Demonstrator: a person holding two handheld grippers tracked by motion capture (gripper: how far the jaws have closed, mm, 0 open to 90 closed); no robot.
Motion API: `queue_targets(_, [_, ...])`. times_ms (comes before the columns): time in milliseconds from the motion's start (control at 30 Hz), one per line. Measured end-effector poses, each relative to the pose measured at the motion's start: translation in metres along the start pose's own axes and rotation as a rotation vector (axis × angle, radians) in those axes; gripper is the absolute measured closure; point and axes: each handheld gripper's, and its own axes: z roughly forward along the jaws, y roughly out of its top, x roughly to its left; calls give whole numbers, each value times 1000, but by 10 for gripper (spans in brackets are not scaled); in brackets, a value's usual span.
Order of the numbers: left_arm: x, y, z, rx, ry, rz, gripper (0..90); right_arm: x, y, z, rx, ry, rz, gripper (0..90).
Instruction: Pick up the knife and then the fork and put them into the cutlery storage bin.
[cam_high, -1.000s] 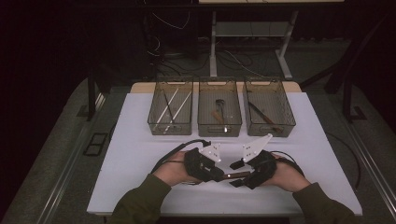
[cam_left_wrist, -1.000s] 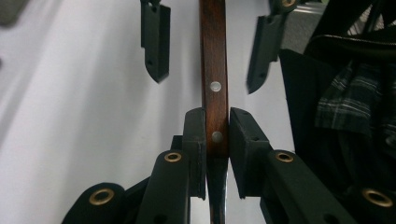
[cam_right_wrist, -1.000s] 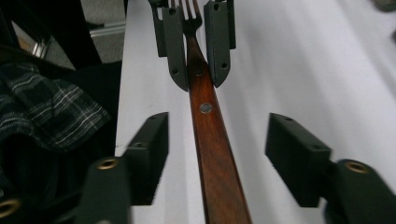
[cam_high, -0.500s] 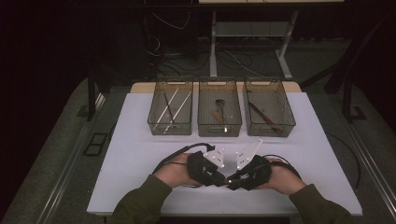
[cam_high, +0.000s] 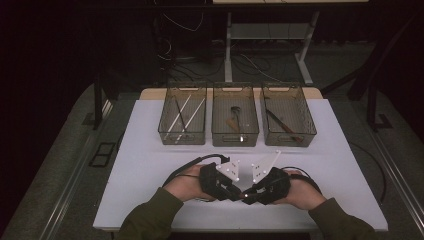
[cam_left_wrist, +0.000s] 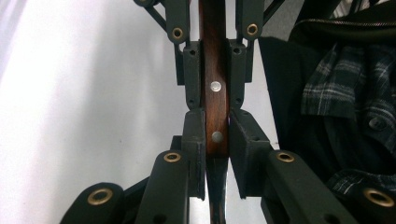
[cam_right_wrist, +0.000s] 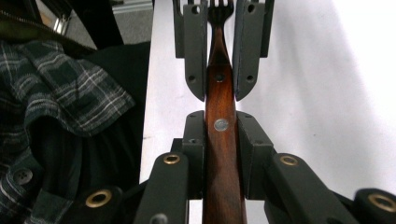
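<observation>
A fork with a riveted brown wooden handle (cam_left_wrist: 215, 93) is held level just above the white table (cam_high: 150, 165), between my two grippers, which point at each other near the front edge. My left gripper (cam_left_wrist: 217, 135) is shut on the handle close to its metal neck. My right gripper (cam_right_wrist: 220, 135) has just been closing and its pads now press the wooden handle (cam_right_wrist: 219, 154). The tines (cam_right_wrist: 219, 7) show beyond the left gripper's jaws. From above, the left gripper (cam_high: 234, 191) and the right gripper (cam_high: 251, 192) nearly meet tip to tip.
Three clear bins stand in a row at the back: the left bin (cam_high: 165, 131) with pale sticks, the middle bin (cam_high: 235, 134) and the right bin (cam_high: 310, 131) with dark utensils. A person's plaid shirt (cam_right_wrist: 70, 107) is at the table's front edge.
The right gripper has shifted a little left, toward the left gripper, so the two now sit closer tip to tip. The left hand has stayed put.
</observation>
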Motion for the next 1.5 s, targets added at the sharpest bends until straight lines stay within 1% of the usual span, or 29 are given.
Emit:
queue_targets(100, [1, -2, -2, -30, -13, -12, 756, 1, 1, -4, -4, -4, 5, 760])
queue_targets(133, [2, -3, -3, -34, -13, -12, 755, 1, 1, -5, -3, -5, 8, 760])
queue_targets(167, [3, -4, -3, -41, -3, -18, 731, 2, 2, -6, -1, -11, 12, 760])
queue_targets(200, [4, -5, -5, -53, 17, -13, 683, 2, 1, -7, -8, -13, 9, 760])
queue_targets(233, [6, -7, -7, -66, 27, -18, 629, 1, 1, -8, -14, -14, 5, 760])
queue_targets(300, [8, -11, -12, -110, 60, -35, 541, 1, 0, -11, -15, -23, 24, 760])
queue_targets(400, [10, -21, -21, -176, 96, -82, 458, -2, -2, -16, -21, -40, 34, 759])
queue_targets(433, [10, -25, -23, -192, 105, -112, 440, -2, -3, -17, -23, -51, 42, 759])
queue_targets(467, [10, -29, -25, -209, 123, -127, 413, -3, -4, -19, -24, -62, 47, 759])
queue_targets(500, [10, -34, -27, -217, 135, -142, 392, -5, -6, -21, -28, -60, 62, 759])
queue_targets(533, [10, -38, -29, -227, 149, -163, 386, -6, -7, -22, -29, -74, 69, 759])
queue_targets(633, [9, -51, -34, -253, 208, -210, 347, -11, -13, -28, -31, -105, 101, 759])
queue_targets(667, [9, -56, -36, -262, 234, -219, 330, -14, -15, -30, -32, -115, 106, 759])
queue_targets(733, [7, -65, -37, -264, 282, -248, 272, -17, -19, -34, -43, -132, 131, 759])
queue_targets(833, [4, -77, -37, -273, 349, -304, 201, -22, -25, -42, -54, -164, 161, 759])
queue_targets(867, [2, -81, -38, -271, 371, -315, 174, -23, -26, -45, -59, -173, 175, 759])
queue_targets(900, [1, -86, -39, -281, 387, -332, 153, -24, -28, -47, -72, -176, 200, 759])
queue_targets(933, [0, -88, -39, -289, 399, -343, 129, -26, -30, -50, -70, -191, 191, 759])
queue_targets(967, [-2, -92, -39, -296, 420, -353, 114, -27, -31, -51, -76, -196, 195, 759])
queue_targets(1000, [-3, -96, -39, -297, 429, -371, 92, -28, -31, -53, -86, -201, 215, 759])
queue_targets(1033, [-4, -99, -38, -302, 433, -387, 76, -29, -32, -55, -89, -206, 213, 759])
queue_targets(1067, [-6, -103, -37, -302, 440, -398, 57, -28, -32, -56, -106, -200, 241, 759])
queue_targets(1100, [-7, -107, -36, -298, 447, -404, 35, -30, -34, -58, -108, -208, 234, 758])
queue_targets(1133, [-8, -108, -36, -290, 449, -407, 22, -30, -34, -59, -124, -207, 257, 758])
queue_targets(1167, [-10, -111, -35, -289, 454, -413, 9, -31, -35, -60, -128, -206, 264, 759])
queue_targets(1267, [-13, -118, -35, -286, 474, -413, 0, -34, -37, -64, -138, -217, 274, 758])
queue_targets(1367, [-16, -123, -37, -288, 494, -423, 0, -38, -38, -69, -153, -231, 287, 758])
queue_targets(1433, [-17, -125, -38, -295, 495, -426, 0, -40, -40, -73, -177, -241, 293, 758])
queue_targets(1500, [-19, -127, -38, -289, 497, -427, 0, -42, -42, -77, -191, -254, 303, 758])
